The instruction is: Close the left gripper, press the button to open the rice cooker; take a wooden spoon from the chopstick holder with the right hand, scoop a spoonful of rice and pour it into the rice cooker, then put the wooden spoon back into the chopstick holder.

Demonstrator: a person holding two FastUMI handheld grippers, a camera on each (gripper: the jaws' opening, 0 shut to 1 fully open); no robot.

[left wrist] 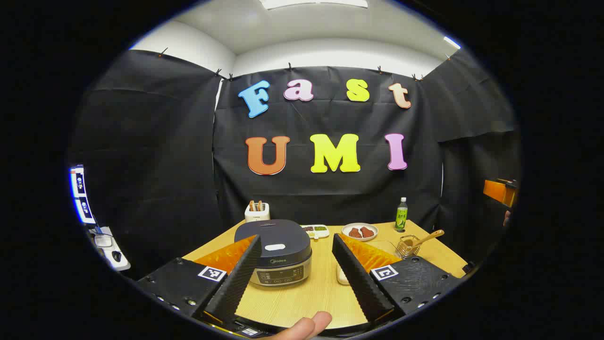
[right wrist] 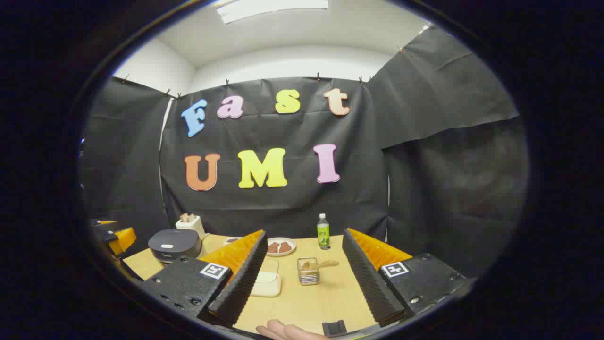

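Both grippers, left (left wrist: pixel 296 269) and right (right wrist: pixel 304 283), stand with jaws wide apart, holding nothing. Cooker (left wrist: pixel 276 252) lid down, on table (left wrist: pixel 302 302). Spoon (right wrist: pixel 320 265) sits in holder (right wrist: pixel 308 273): probably light, stiff, smooth; grip mid-handle.

Count on table (right wrist: pixel 325 302): one rice cooker (left wrist: pixel 276 251) at 9 o'clock, lid down. One toaster (left wrist: pixel 257 212), 11 o'clock. One bottle (right wrist: pixel 323 231), 1 o'clock. One plate (right wrist: pixel 281 247), two brown pieces on it. One holder (right wrist: pixel 308 271), one spoon (right wrist: pixel 321 265) inside. One white container (right wrist: pixel 267 278).
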